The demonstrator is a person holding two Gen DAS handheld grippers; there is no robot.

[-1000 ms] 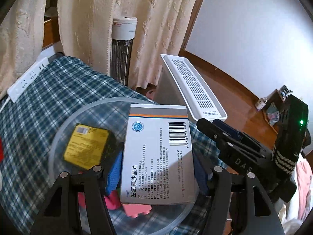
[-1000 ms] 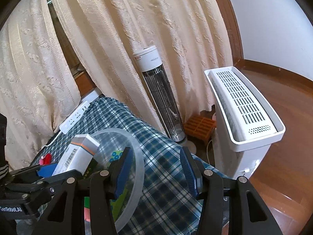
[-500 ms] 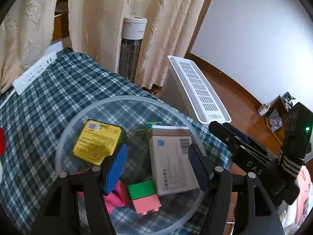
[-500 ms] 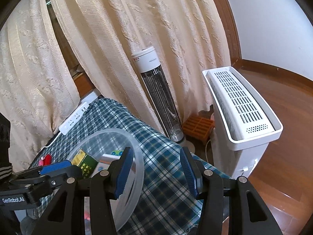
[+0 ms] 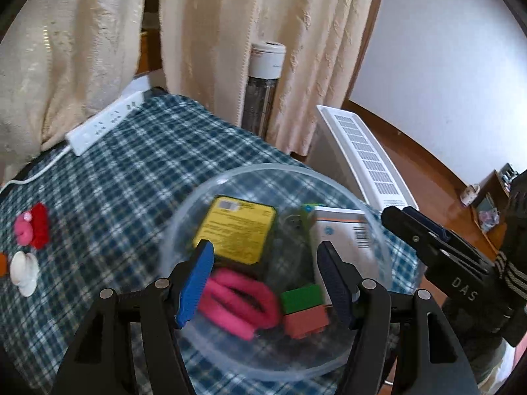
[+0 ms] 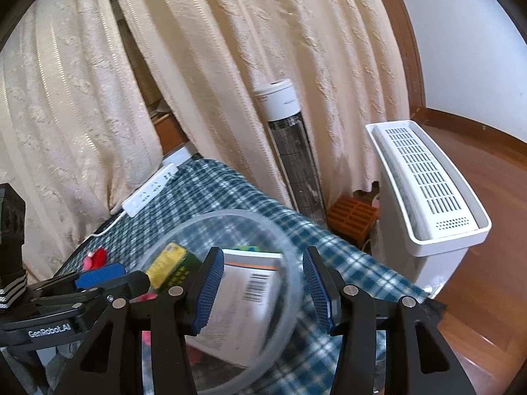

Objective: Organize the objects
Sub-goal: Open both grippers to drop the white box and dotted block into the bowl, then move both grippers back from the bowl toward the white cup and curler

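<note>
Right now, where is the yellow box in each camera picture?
Left wrist view: the flat yellow box with black print lies in the clear round plastic bowl, just above picture centre, left of the white barcode box.
Right wrist view: the yellow box is lower left of centre, partly hidden behind the bowl's rim.
Shared landmark: the white power strip on the blue checked cloth.

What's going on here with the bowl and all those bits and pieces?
A person with a gripper in each hand is tidying small things into a clear bowl on a checked cloth. It already holds a yellow box, a white medicine box, toy bricks and a pink item. The left gripper and right gripper are both open and hold nothing. A few red, pink and white pieces are not yet in the bowl.
</note>
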